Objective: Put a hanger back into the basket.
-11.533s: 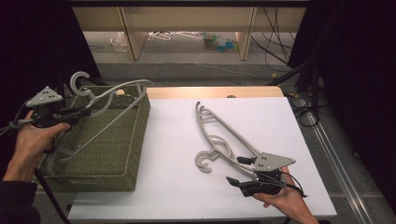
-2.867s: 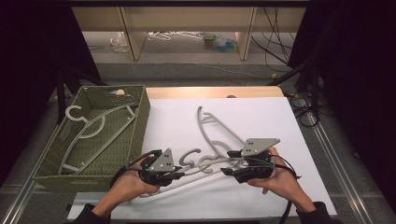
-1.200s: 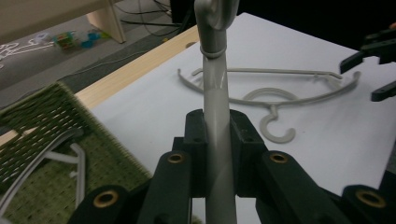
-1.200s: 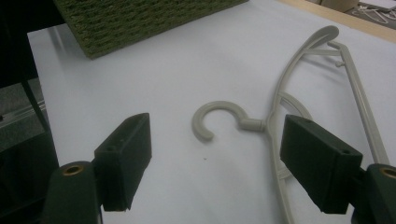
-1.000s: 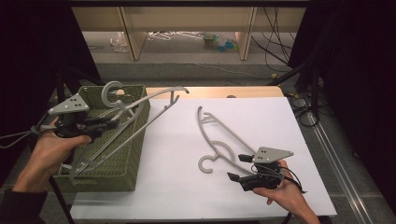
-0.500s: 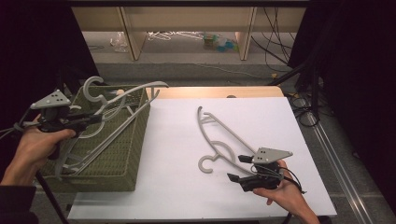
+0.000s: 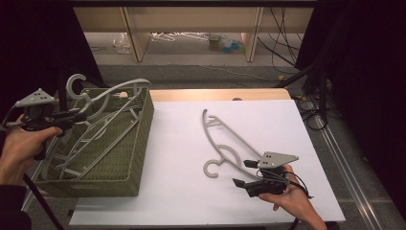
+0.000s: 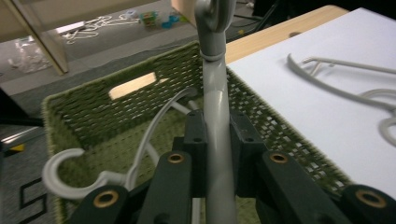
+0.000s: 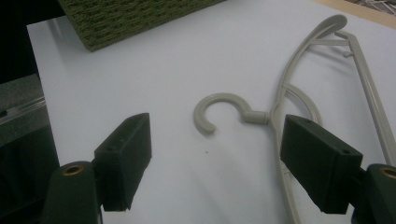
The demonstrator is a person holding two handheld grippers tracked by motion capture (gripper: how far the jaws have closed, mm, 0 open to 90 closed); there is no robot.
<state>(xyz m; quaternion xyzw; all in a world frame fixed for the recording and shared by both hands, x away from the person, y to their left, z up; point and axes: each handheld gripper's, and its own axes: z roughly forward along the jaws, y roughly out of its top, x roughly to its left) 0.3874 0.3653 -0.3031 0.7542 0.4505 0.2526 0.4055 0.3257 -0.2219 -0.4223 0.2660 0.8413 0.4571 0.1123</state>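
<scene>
Left gripper (image 7: pixel 79 115): clamped on the neck of a grey hanger (image 7: pixel 112 93), just below its hook; in the left gripper view the jaws pinch the stem (image 8: pixel 217 135) from both sides; a hand (image 7: pixel 19 148) holds it at the table's left edge

Held hanger: lifted over the basket (image 7: pixel 129 143), tilted, hook up and toward the hand; its long bar slants down into the basket; whether the low end touches the floor of the basket I cannot tell

Basket: green, woven, on the left of the table, its right wall on the white sheet (image 7: pixel 191 191); a cut-out handle (image 8: pixel 135 86) in the far wall

In the basket: another grey hanger (image 8: pixel 93 175) lies on the bottom, hook toward the near left corner, right under the held one

Right gripper (image 7: pixel 246 173): jaws spread wide, nothing between the pads; low over the sheet near its front edge, held in the right hand (image 7: pixel 294 201); pointing toward the basket

Third hanger (image 7: pixel 225 141): flat on the sheet, well apart from the basket; hook (image 9: pixel 219 112) toward the front; in the right gripper view the hook lies ahead, between the two jaws, and the right jaw covers part of the arm

Around: wooden table edge (image 7: pixel 215 94) beyond the sheet; shelving and loose cables on the floor behind; dark curtains at both sides

In the way: the basket's wall stands between the held hanger and the sheet
</scene>
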